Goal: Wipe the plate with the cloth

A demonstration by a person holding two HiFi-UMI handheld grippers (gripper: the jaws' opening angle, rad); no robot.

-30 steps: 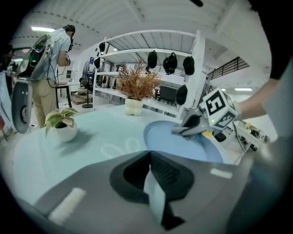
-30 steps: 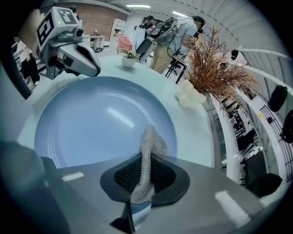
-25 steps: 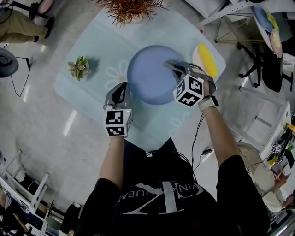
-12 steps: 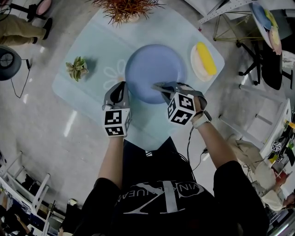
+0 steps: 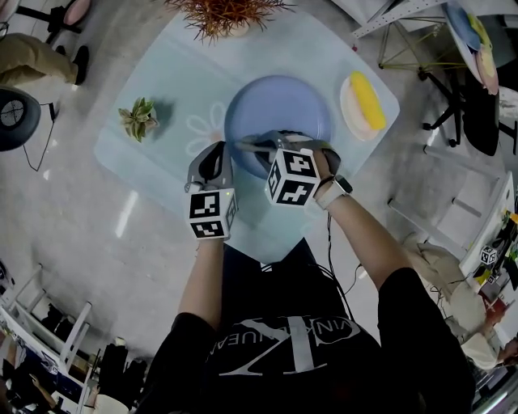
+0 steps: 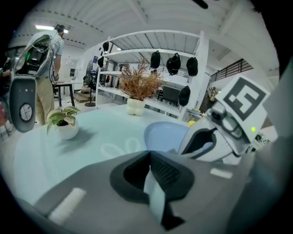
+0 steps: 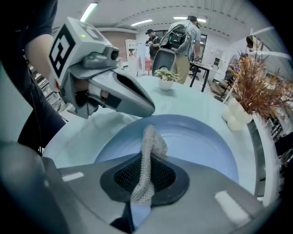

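A round blue plate [image 5: 279,109] lies in the middle of the pale table [image 5: 162,89]. My right gripper [image 5: 248,146] hovers over the plate's near part, pointing left, and is shut on a grey mesh cloth [image 7: 149,144]. The cloth sticks out past the jaws over the plate [image 7: 201,141]. My left gripper [image 5: 212,158] rests just off the plate's near-left rim with its jaws shut. I see nothing held between them. The right gripper view shows the left gripper [image 7: 147,109] close above the rim.
A small potted plant [image 5: 139,119] stands at the table's left. A dried orange plant in a white vase [image 5: 227,16] is at the far edge. A small dish with something yellow [image 5: 364,105] sits at the right. A fan [image 5: 12,113] and a person stand off to the left.
My right gripper has swept with the cloth from the plate's right side leftward across its near part. The left gripper has stayed in place.
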